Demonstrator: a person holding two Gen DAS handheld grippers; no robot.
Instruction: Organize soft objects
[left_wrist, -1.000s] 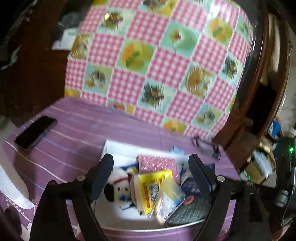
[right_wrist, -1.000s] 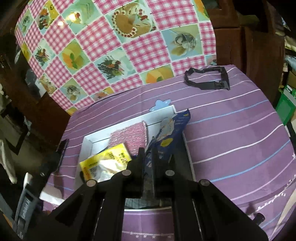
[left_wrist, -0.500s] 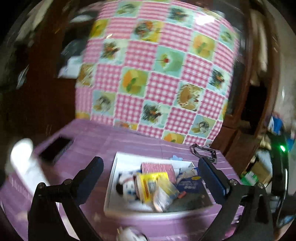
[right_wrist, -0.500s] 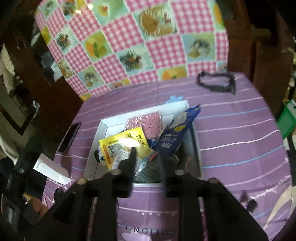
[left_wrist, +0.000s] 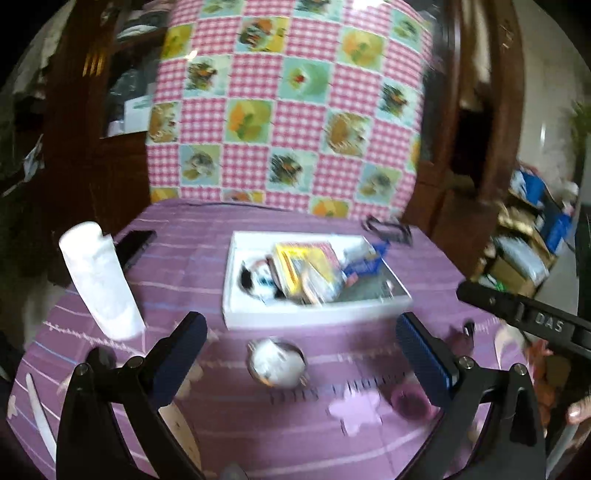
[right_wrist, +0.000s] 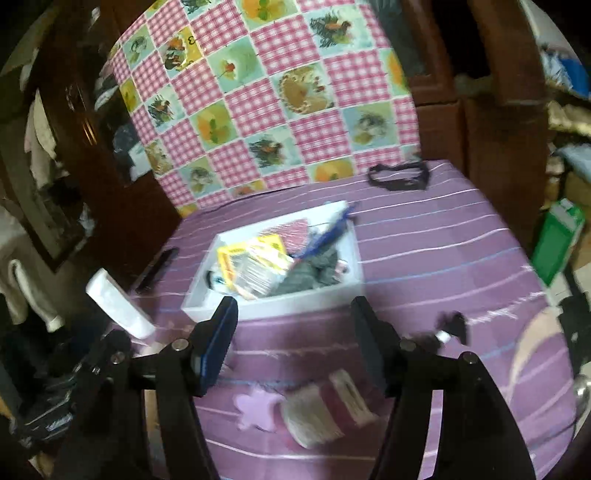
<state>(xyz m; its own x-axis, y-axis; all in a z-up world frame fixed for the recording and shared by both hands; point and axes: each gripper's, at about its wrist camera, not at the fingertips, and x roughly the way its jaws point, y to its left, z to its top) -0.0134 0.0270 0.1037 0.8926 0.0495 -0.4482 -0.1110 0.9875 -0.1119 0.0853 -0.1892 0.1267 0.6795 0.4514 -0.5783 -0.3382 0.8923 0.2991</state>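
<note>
A white box (left_wrist: 314, 317) on the purple striped cloth holds a black-and-white plush toy (left_wrist: 255, 280), a yellow packet (left_wrist: 295, 258), a blue packet (left_wrist: 362, 264) and a grey cloth (right_wrist: 310, 273). My left gripper (left_wrist: 300, 325) is open wide, back from the box's near wall. A round white soft toy (left_wrist: 277, 363) lies on the cloth below its fingers, untouched. In the right wrist view the box (right_wrist: 347, 221) lies ahead of my right gripper (right_wrist: 294, 308). Its jaws are opening with nothing between them. A pink-and-white sponge (right_wrist: 325, 406) and a purple flower piece (right_wrist: 256, 406) lie beneath it.
A white wrapped pack (left_wrist: 99, 284) stands at the left with a dark phone (left_wrist: 135, 243) behind it. A black strap (right_wrist: 399, 177) lies at the far table edge and a small black clip (right_wrist: 450, 325) at the right. A checked cloth hangs behind. Cluttered boxes stand to the right.
Both grippers have drawn back from the box toward the near table edge. The right gripper has opened and the blue packet stays in the box. The left jaws have spread wider.
</note>
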